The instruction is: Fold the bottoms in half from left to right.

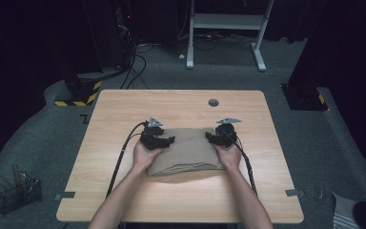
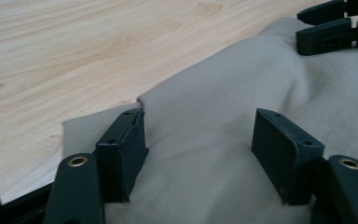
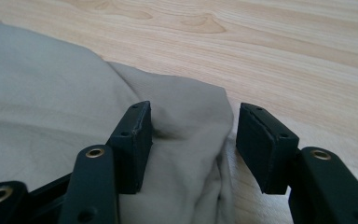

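Resting mid-bench, the folded beige cloth [image 1: 187, 151] has a hand-held gripper at each far corner: the left hand-held gripper [image 2: 198, 154] stands with jaws apart over the fabric, the right hand-held gripper [image 3: 192, 144] likewise apart astride a bunched edge (probably readying a pinch for another fold). Beyond, pale wooden bench [image 1: 181, 102], then dim room with a white frame [image 1: 226, 21].

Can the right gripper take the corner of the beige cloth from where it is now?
Probably yes: the right gripper stands open with the bunched corner of the beige cloth between its jaws, and nothing is in the way.
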The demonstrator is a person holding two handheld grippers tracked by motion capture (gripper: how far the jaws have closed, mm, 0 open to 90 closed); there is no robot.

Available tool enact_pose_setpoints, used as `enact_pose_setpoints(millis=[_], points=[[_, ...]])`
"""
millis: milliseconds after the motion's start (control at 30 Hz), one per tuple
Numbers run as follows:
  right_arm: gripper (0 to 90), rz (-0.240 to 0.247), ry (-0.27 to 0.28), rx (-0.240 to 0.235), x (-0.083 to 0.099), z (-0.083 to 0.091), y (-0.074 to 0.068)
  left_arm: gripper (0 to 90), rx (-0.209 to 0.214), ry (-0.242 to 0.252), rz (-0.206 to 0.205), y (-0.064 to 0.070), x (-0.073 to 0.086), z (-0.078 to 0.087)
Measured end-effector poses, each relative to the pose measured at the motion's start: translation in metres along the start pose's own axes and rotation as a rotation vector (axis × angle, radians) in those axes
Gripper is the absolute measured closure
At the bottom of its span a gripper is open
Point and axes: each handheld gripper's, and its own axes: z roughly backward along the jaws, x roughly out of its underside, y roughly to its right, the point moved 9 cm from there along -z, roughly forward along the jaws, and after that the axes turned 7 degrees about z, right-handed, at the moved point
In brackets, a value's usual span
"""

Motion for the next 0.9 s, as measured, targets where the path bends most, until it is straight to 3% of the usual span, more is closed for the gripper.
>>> enact_pose_setpoints(millis=[100, 233, 300, 500, 633, 700, 767, 900], points=[[45.6, 0.027, 0.036, 0.017, -0.007, 0.012, -0.005, 35.1, -0.009, 0.036, -0.034, 0.005, -0.007, 0.014], [43.9, 0.077, 0.135, -0.013, -0.021, 0.04, -0.025, 33.8, 0.013, 0.069, -0.035, 0.013, -0.009, 0.031], [43.8, 0.091, 0.16, -0.044, -0.022, 0.05, -0.037, 33.3, 0.023, 0.075, -0.036, 0.017, -0.006, 0.038], [42.4, 0.12, 0.137, -0.097, -0.004, 0.052, -0.055, 32.5, 0.048, 0.057, -0.02, 0.022, 0.015, 0.043], [41.9, 0.066, 0.124, -0.14, 0.011, 0.043, -0.055, 32.2, 0.061, 0.035, 0.014, 0.017, 0.028, 0.036], [41.9, 0.07, 0.117, -0.138, 0.014, 0.042, -0.054, 32.2, 0.055, 0.029, 0.001, 0.016, 0.031, 0.033], [41.9, 0.11, 0.107, -0.117, 0.018, 0.042, -0.054, 32.0, 0.059, 0.023, 0.001, 0.015, 0.033, 0.032], [41.9, 0.087, 0.104, -0.119, 0.023, 0.044, -0.05, 31.1, 0.058, 0.028, 0.008, 0.013, 0.033, 0.035]])
